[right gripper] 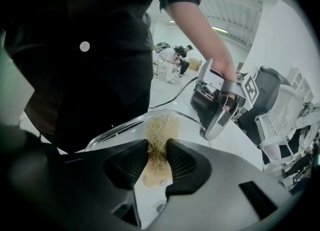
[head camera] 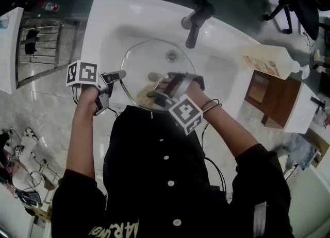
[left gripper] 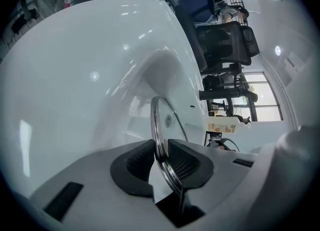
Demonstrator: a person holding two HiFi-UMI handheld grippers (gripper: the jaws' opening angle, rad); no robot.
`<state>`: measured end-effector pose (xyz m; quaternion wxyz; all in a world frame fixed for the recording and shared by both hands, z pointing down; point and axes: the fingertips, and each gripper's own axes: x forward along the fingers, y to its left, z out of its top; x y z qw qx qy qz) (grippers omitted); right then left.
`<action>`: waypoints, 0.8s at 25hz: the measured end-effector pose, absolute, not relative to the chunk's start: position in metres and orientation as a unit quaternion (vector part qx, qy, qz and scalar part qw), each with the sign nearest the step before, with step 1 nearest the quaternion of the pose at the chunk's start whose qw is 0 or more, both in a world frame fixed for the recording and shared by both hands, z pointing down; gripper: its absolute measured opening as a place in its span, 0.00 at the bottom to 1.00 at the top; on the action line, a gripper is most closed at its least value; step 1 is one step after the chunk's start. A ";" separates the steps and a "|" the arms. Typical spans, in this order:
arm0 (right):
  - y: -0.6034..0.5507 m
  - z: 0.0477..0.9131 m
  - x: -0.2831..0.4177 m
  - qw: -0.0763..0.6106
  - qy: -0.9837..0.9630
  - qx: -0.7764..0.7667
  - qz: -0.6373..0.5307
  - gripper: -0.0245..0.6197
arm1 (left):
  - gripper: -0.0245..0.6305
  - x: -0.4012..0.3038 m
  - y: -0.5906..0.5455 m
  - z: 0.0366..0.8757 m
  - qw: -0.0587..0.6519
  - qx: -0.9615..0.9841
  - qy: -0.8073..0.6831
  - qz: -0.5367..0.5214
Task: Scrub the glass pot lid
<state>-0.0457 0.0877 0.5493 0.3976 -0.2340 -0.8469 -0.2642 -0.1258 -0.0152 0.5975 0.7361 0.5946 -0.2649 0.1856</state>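
Observation:
The glass pot lid (head camera: pixel 147 62) with a steel rim stands tilted over the white sink basin (head camera: pixel 111 20). My left gripper (head camera: pixel 119 75) is shut on the lid's left edge; in the left gripper view the rim (left gripper: pixel 159 125) runs straight between the ribbed pads of that gripper (left gripper: pixel 161 155). My right gripper (head camera: pixel 153 85) is shut on a tan fibrous scrubber (head camera: pixel 153 77) at the lid's near side. In the right gripper view the scrubber (right gripper: pixel 159 135) sticks out of that gripper (right gripper: pixel 157 157) and lies against the glass (right gripper: pixel 125 127). The left gripper (right gripper: pixel 220 110) shows beyond it.
A dark faucet (head camera: pixel 195 20) leans over the basin from the back. To the right stand a soap bottle (head camera: pixel 273 59) and a wooden box (head camera: pixel 276 98). A metal rack (head camera: pixel 38 44) is on the floor at the left. The person's dark shirt fills the near foreground.

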 end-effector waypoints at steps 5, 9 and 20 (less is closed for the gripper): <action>0.096 0.549 -0.025 0.412 -0.832 -0.255 -0.270 0.24 | 0.20 -0.125 -0.015 0.599 0.734 0.596 -0.266 0.187; 0.101 0.550 -0.005 0.426 -0.818 -0.277 -0.271 0.24 | 0.20 -0.126 -0.015 0.598 0.735 0.595 -0.267 0.188; 0.104 0.558 0.046 0.484 -0.777 -0.323 -0.238 0.24 | 0.20 -0.127 -0.015 0.599 0.726 0.601 -0.268 0.200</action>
